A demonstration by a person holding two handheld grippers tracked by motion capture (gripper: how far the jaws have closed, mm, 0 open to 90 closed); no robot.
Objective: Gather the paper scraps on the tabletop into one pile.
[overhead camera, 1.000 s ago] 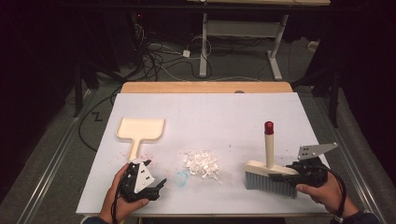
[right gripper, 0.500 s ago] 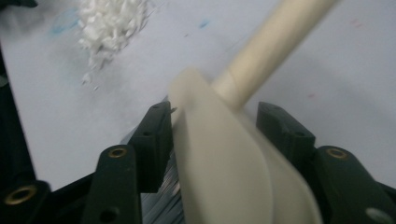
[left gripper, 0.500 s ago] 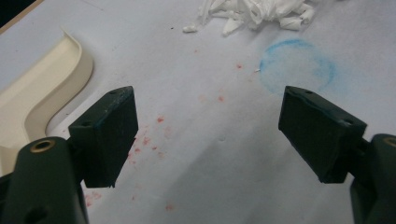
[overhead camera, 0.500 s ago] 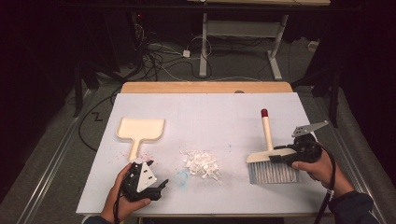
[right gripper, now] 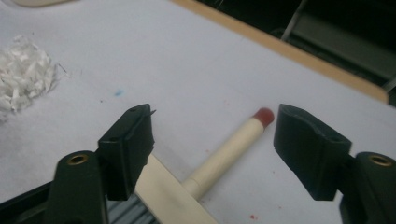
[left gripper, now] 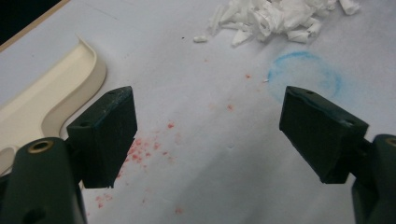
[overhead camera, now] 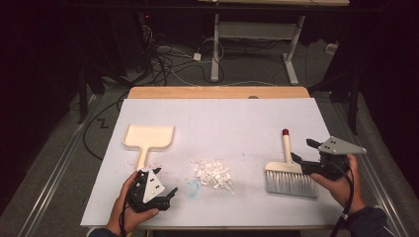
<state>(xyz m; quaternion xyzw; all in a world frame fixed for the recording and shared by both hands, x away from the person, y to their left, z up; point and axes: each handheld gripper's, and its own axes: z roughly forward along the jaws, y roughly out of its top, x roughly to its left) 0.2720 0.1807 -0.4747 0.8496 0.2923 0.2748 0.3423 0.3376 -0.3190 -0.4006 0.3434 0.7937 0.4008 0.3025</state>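
One second back the brush (overhead camera: 289, 170) stood pinched upright; now it lies flat on the counter (overhead camera: 237, 118), the right hand-held gripper (overhead camera: 305, 157) has just been opening wide around its handle, the left hand-held gripper (overhead camera: 170, 193) gapes empty—likely released for regripping.

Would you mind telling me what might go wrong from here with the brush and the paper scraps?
The right gripper has just been opening its jaws and stands apart from the brush, so regripping its thin handle could slip. A hard sweep might scatter the paper scraps past the dustpan, which lies unheld while the left gripper rests open beside it.
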